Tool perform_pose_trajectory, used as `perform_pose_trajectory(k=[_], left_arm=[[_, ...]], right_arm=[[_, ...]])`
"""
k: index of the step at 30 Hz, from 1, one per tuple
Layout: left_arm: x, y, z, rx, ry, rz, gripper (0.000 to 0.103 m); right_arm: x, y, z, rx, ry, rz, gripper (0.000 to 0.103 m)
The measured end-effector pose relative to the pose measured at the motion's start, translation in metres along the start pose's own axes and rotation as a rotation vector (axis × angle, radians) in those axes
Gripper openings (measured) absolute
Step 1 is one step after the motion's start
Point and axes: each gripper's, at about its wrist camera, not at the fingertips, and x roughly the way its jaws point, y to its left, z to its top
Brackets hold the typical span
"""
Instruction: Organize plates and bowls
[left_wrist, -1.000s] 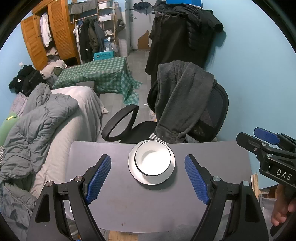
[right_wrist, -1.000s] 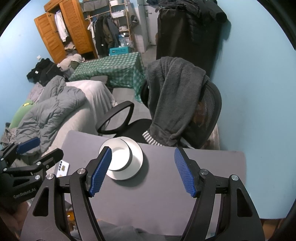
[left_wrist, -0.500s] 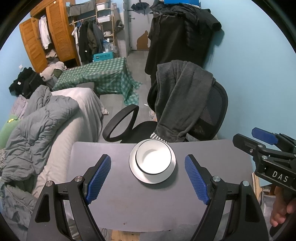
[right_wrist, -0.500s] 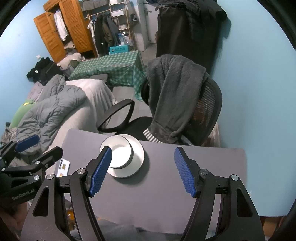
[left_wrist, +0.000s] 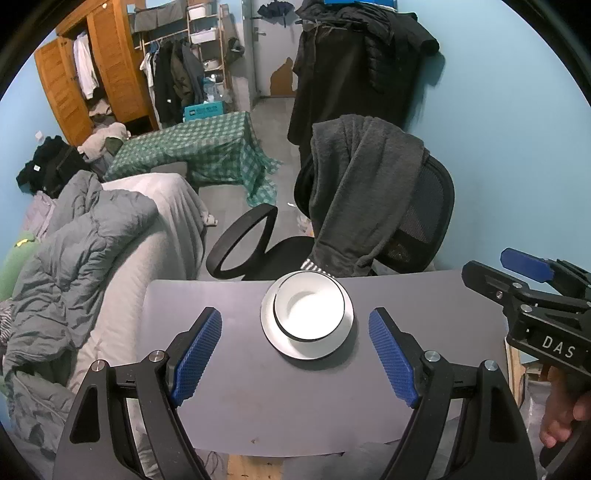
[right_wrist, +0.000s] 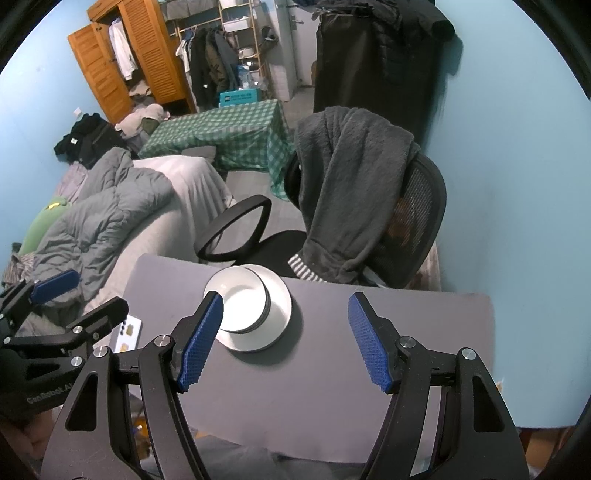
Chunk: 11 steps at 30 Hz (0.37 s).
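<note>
Through the left wrist view, a white bowl (left_wrist: 313, 309) is sitting empty on a white plate (left_wrist: 280, 341), near the far edge of the grey table (left_wrist: 240, 406). The left gripper (left_wrist: 295, 350) is hovering above with its jaws spread wide, holding nothing. Behind the table, an office chair (left_wrist: 424, 206) is carrying a draped grey garment (left_wrist: 362, 184).

Through the right wrist view, the bowl (right_wrist: 243, 299) is resting off-centre on the plate (right_wrist: 280, 295), toward its left. The right gripper (right_wrist: 286, 341) is gaping wide and empty, beside a bed (right_wrist: 110, 221).
</note>
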Motion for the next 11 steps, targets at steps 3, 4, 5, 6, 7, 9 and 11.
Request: perform_pose_trajectory(k=[3,4,5,6,7,9,11], left_arm=[[0.0,0.002,0.001,-0.001,-0.005,0.001,0.083],[0.001,0.002,0.001,0.0,-0.004,0.001,0.083],[0.0,0.002,0.001,0.001,-0.004,0.002,0.083],[0.0,0.003,0.0,0.003,-0.004,0.004,0.083],[0.0,0.004,0.0,0.004,-0.005,0.006,0.083],[0.001,0.004,-0.001,0.007,-0.004,0.008,0.083],[0.0,0.005,-0.001,0.008,-0.003,0.01,0.083]], right_arm=[[0.0,0.0,0.0,0.001,0.002,0.0,0.069],[-0.001,0.002,-0.002,0.001,0.003,0.002,0.069],[-0.001,0.004,-0.004,-0.002,0.003,0.002,0.069],[-0.003,0.007,-0.007,-0.004,0.003,0.002,0.069],[-0.003,0.009,-0.01,-0.006,0.005,0.001,0.069],[-0.005,0.014,-0.015,-0.007,0.007,0.005,0.069],[-0.004,0.015,-0.015,-0.008,0.007,0.005,0.069]])
